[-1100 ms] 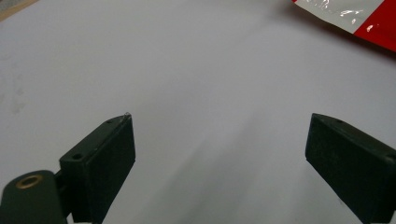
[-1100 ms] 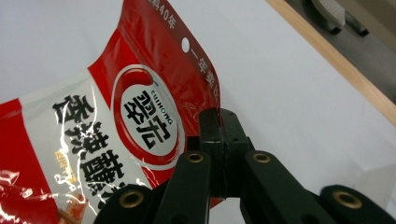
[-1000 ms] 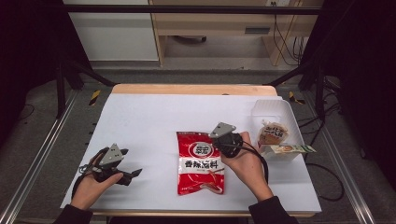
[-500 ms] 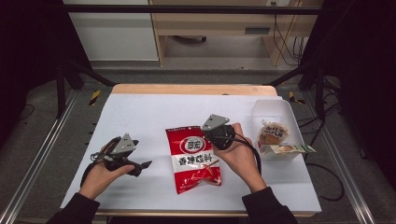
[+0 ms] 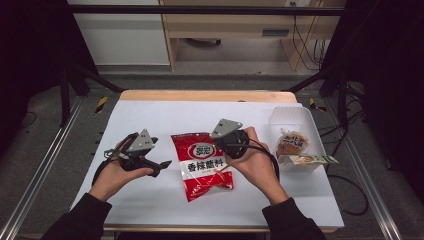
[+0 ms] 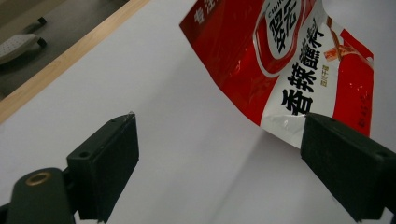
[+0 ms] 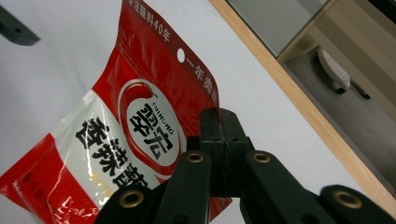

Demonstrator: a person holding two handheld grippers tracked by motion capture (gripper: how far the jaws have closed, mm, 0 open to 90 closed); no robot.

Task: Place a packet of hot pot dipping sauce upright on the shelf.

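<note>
right tongs (image 7: 219, 135) clamped on the right edge of the red seasoning packet (image 5: 202, 162); jaws pressed together with the foil edge between them, seen close in the right gripper view. packet (image 7: 135, 140) hangs off those tongs toward the left, tilted, its hang-hole end up and away from the jaws. in the high view the packet's lower end sits at or just over the white bench (image 5: 165, 115); cannot tell whether it touches.

left tongs (image 6: 219, 158) apart, jaws wide, nothing between the pads. packet (image 6: 299, 60) lies just ahead of them, its near corner close over the right-hand jaw, not touching that i can see. in the high view the left tongs (image 5: 162, 164) point toward the packet's left edge, near but clear of it.

to the far side of the right tongs: clear plastic tray (image 5: 295, 117) with a wrapped bun (image 5: 291, 142) inside, and a small flat wrapper (image 5: 310, 160) at its near rim.
</note>
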